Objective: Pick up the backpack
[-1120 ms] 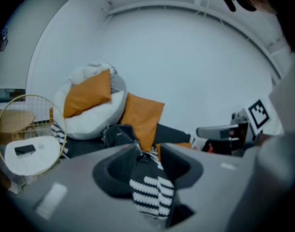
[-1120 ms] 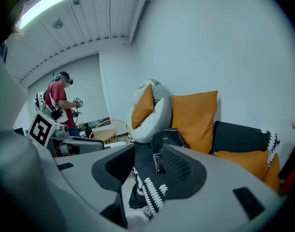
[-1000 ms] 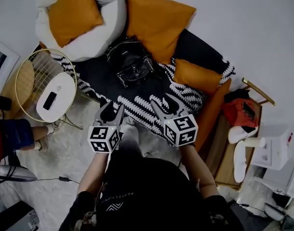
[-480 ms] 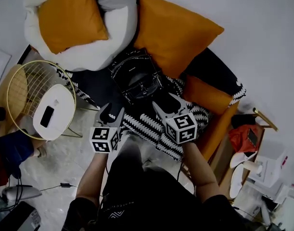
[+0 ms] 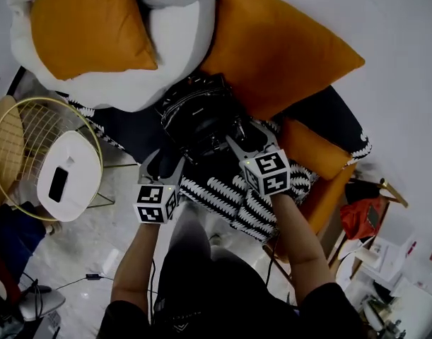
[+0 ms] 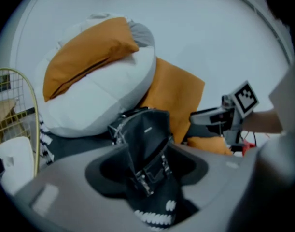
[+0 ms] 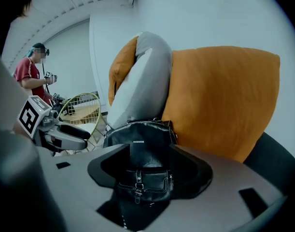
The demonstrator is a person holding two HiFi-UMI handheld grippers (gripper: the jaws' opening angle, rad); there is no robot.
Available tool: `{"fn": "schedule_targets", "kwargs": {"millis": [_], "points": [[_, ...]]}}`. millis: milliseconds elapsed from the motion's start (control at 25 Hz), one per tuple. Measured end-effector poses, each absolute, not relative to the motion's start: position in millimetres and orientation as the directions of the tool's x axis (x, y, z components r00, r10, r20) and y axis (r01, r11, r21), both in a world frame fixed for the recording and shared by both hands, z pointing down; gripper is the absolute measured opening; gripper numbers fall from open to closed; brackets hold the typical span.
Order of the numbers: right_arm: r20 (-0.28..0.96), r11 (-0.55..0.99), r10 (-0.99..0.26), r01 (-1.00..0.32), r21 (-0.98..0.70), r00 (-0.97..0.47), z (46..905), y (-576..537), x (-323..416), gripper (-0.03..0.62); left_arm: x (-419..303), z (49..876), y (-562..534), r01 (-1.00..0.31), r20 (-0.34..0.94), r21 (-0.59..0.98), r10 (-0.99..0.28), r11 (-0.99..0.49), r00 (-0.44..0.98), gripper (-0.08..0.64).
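Note:
The black leather backpack (image 5: 200,113) with buckled front pocket stands on a dark seat, leaning against a white pillow and an orange cushion. It also fills the middle of the left gripper view (image 6: 148,139) and the right gripper view (image 7: 140,144). My left gripper (image 5: 161,162) is open just short of its near left side; its jaws have just been opening, with nothing between them. My right gripper (image 5: 242,138) is open at the bag's near right edge, also just opened wider, pads not pressing on anything. Each gripper shows in the other's view: the right gripper (image 6: 217,117), the left gripper (image 7: 65,133).
A big white pillow (image 5: 131,62) bears an orange cushion (image 5: 88,27); a larger orange cushion (image 5: 279,55) stands right of the bag. A black-and-white patterned throw (image 5: 230,196) hangs over the seat's front. A gold wire side table (image 5: 32,154) holds a white tray. A person in red (image 7: 34,76) stands far off.
Both grippers have moved forward and down toward the backpack, which now looks larger and closer. Their jaws stand wider apart than one second ago.

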State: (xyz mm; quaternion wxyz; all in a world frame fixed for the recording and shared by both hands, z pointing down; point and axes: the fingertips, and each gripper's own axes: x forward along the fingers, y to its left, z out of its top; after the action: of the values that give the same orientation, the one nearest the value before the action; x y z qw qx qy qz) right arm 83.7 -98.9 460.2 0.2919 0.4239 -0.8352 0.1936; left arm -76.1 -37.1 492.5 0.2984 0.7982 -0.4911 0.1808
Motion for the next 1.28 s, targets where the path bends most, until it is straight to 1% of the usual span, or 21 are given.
{"fn": "schedule_targets", "kwargs": {"millis": [440,560,760,920,1000,1160,1240,1280], "points": [[0.711,0.627,-0.545,-0.779,-0.006,-0.444,527,-164,82,0.236,-80,549,-77,-0.902,0.603,0.337,-0.674,-0.272,0.428,0.253],[0.715,0.644,-0.535,-0.765,-0.001,-0.451,542,-172,80,0.245,-75,564,-80,-0.895,0.601,0.356,-0.668,-0.268,0.439,0.268],[0.730,0.682,-0.524,-0.729,0.052,-0.439,561,-186,81,0.279,-70,582,-88,-0.895,0.596,0.373,-0.675,-0.246,0.434,0.291],[0.733,0.684,-0.504,-0.729,0.015,-0.458,573,-192,77,0.290,-70,594,-98,-0.897,0.593,0.377,-0.684,-0.231,0.425,0.293],[0.727,0.678,-0.497,-0.735,-0.014,-0.473,575,-194,75,0.283,-73,598,-103,-0.903,0.591,0.369,-0.695,-0.218,0.410,0.290],[0.731,0.682,-0.481,-0.730,-0.035,-0.484,575,-192,75,0.266,-78,600,-103,-0.905,0.592,0.382,-0.703,-0.187,0.395,0.243],[0.738,0.688,-0.465,-0.724,-0.046,-0.489,574,-187,74,0.243,-79,601,-102,-0.903,0.598,0.388,-0.696,-0.182,0.397,0.235],[0.742,0.691,-0.459,-0.721,-0.047,-0.488,573,-184,73,0.221,-79,602,-102,-0.903,0.602,0.390,-0.693,-0.179,0.397,0.229]]}}
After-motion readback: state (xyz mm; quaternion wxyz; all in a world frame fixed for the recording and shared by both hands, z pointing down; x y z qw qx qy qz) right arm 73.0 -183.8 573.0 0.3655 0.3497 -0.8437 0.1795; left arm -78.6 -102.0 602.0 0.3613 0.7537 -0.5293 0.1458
